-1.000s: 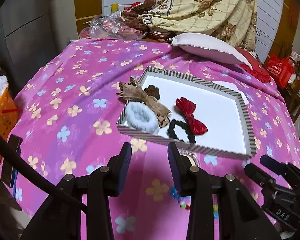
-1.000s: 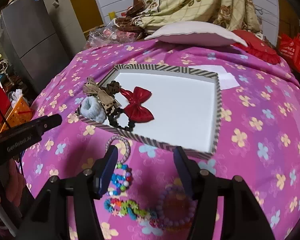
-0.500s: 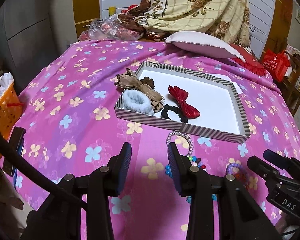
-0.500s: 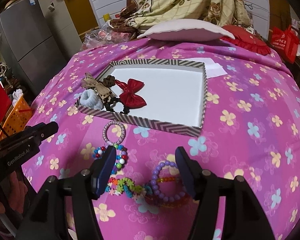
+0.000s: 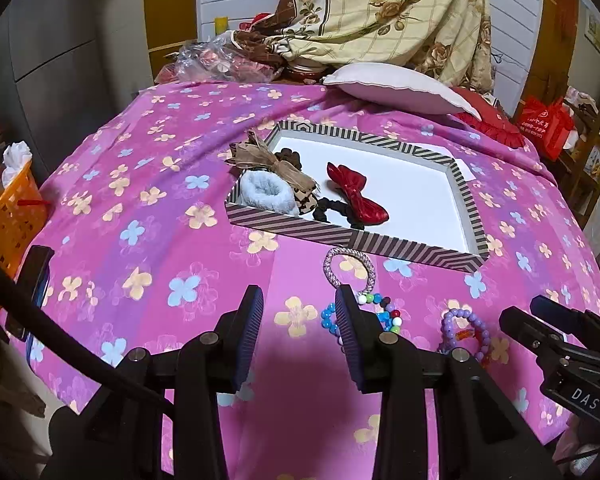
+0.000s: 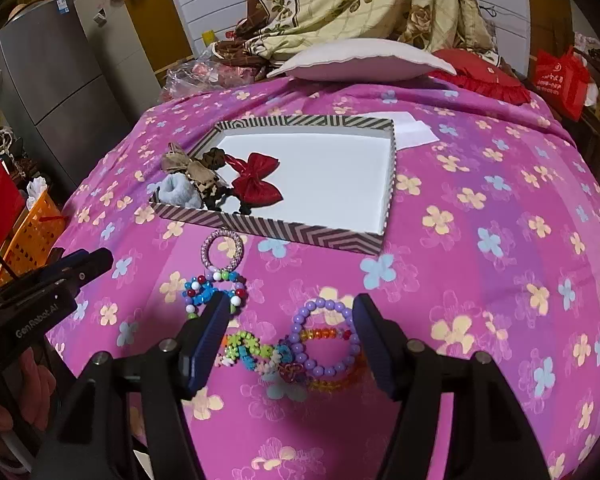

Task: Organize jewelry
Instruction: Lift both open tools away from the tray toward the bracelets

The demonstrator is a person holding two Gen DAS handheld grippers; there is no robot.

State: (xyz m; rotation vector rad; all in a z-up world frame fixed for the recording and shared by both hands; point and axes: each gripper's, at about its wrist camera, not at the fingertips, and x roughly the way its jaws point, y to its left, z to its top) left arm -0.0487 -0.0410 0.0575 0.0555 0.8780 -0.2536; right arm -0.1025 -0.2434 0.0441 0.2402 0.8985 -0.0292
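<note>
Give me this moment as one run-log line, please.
left gripper: open, empty | right gripper: open, empty | bracelets: on cloth | bow: in tray

In the left wrist view the left gripper's [image 5: 298,334] right jaw hides part of the multicoloured round-bead bracelet [image 5: 384,314], while the right gripper's black body [image 5: 568,364] covers the lower edge of the purple bead bracelet [image 5: 466,330].

You get warm, fairly bright indoor light from overhead, a soft dark shadow on the pink cloth [image 5: 284,376] just under your fingers, sharp focus mid-frame, and strong fisheye bending with black vignetting at the corners.
</note>
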